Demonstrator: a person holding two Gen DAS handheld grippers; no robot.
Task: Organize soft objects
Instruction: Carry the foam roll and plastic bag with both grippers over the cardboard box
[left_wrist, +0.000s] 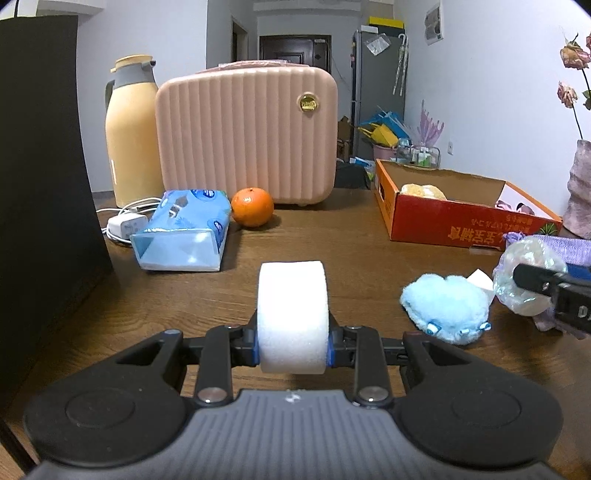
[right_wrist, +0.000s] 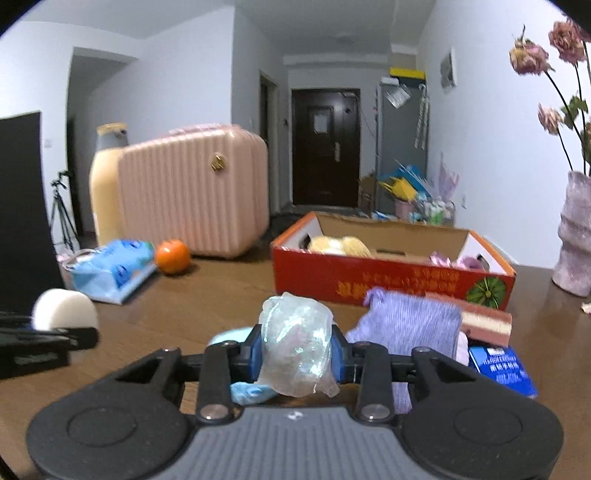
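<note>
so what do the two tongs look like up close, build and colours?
Both match. The left tongs have a grey ribbed body with a small white logo, two round black side housings, black linkage arms on silver pivot bolts, and blue pads on black fingers. The right tongs are built the same. No cables, hands or sleeves are in view.

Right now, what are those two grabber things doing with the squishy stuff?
A person is tidying soft things on the table. The left gripper is squeezing a white foam block. The right gripper is pinching a crinkly shiny clear ball. A red cardboard box sits ahead, already holding some soft things.
</note>
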